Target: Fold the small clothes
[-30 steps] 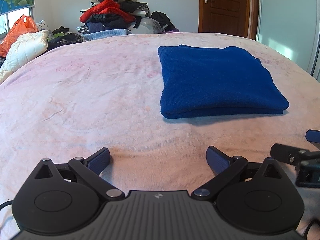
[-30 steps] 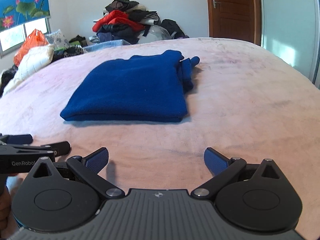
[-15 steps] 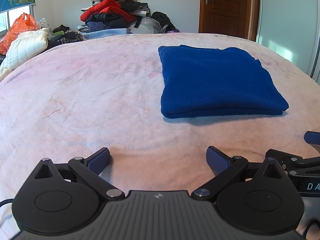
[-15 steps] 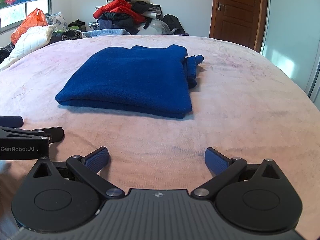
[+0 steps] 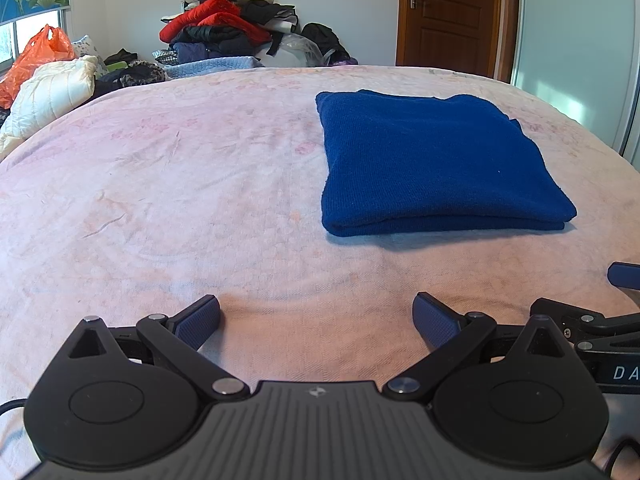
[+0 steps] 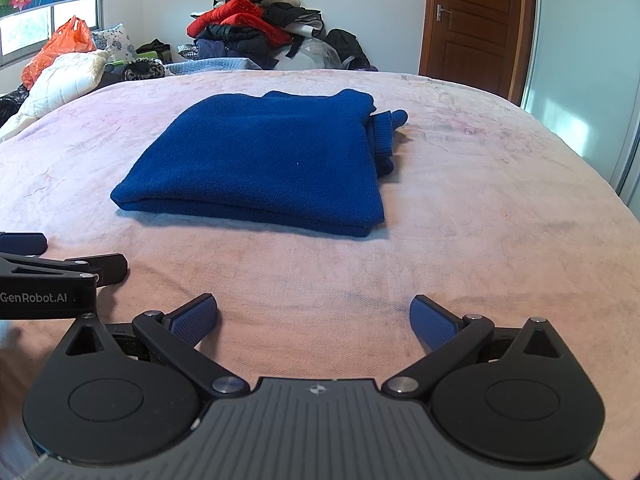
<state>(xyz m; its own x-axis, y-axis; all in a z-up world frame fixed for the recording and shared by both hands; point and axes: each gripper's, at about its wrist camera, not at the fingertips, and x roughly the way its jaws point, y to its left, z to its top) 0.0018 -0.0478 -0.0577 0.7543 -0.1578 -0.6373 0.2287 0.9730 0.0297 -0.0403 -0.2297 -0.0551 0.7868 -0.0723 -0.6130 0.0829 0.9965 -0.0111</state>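
Note:
A blue knitted garment (image 5: 432,164) lies folded into a flat rectangle on the pink bedspread (image 5: 180,200). In the right wrist view it (image 6: 268,164) shows a cuff sticking out at its far right corner. My left gripper (image 5: 316,320) is open and empty, low over the bed, short of the garment and to its left. My right gripper (image 6: 314,318) is open and empty, just in front of the garment's near edge. Each gripper shows at the other view's edge, the right one (image 5: 600,320) and the left one (image 6: 60,276).
A pile of clothes (image 5: 232,28) stands beyond the bed's far edge. A white quilted pillow (image 5: 52,96) and an orange plastic bag (image 5: 36,56) lie at the far left. A wooden door (image 5: 448,12) and a pale wardrobe panel (image 5: 576,48) stand at the right.
Both grippers have drawn slightly back and levelled. The right wrist view has swung so the garment sits more centred. The garment has not moved.

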